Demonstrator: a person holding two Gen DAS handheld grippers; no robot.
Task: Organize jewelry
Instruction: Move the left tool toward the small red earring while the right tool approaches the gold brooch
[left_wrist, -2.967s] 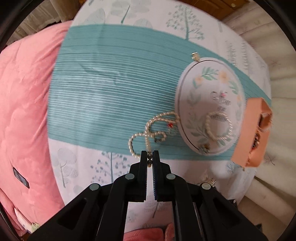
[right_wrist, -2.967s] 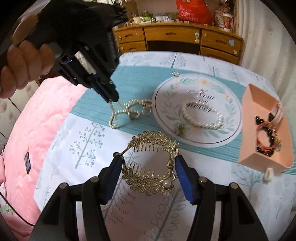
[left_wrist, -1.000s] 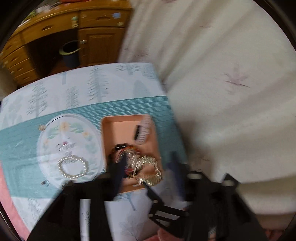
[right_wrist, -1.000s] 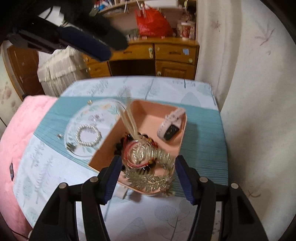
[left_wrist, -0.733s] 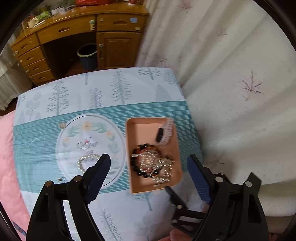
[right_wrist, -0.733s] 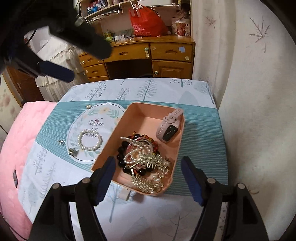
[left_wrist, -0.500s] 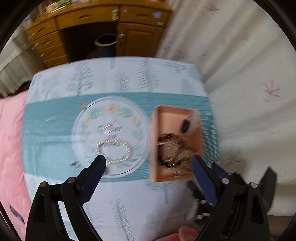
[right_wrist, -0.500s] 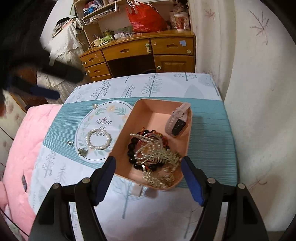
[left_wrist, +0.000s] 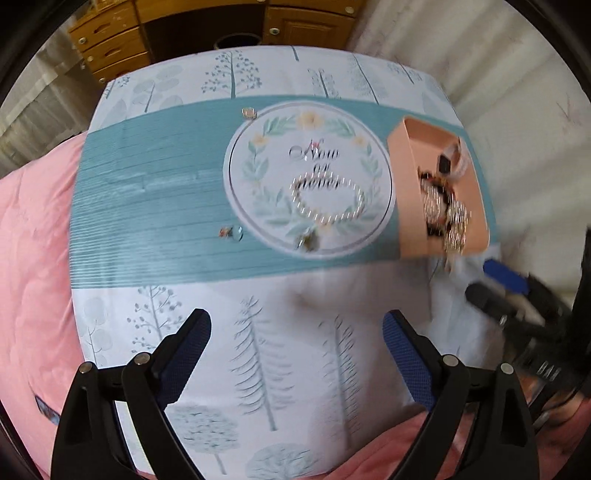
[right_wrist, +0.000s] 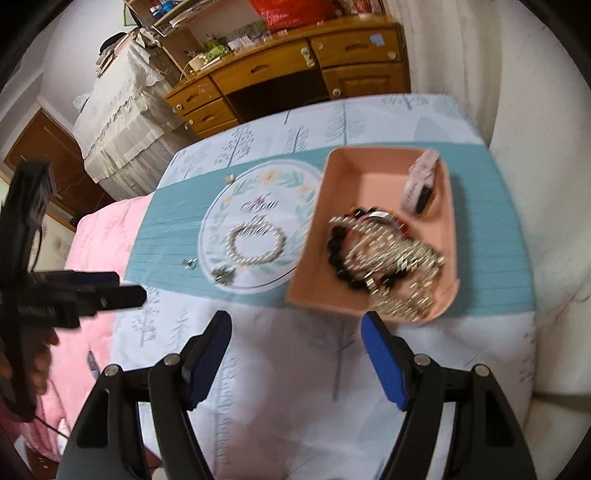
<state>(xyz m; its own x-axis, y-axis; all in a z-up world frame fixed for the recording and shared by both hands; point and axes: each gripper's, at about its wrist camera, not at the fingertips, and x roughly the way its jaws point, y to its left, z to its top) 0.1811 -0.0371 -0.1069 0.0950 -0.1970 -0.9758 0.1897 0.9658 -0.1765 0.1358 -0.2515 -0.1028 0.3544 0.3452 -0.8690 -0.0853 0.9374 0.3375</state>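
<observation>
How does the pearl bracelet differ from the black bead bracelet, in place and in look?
The pearl bracelet lies alone on the round mat; the black bead bracelet sits in the pink tray, tangled under other jewelry. Pearl beads are small and pale, black ones larger. Both are beaded loops.

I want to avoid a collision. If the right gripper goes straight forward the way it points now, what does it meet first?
Probably the near wall of the pink tray. The right gripper, jaws open and empty, points at that edge across bare tablecloth. Blur leaves depth uncertain.
</observation>
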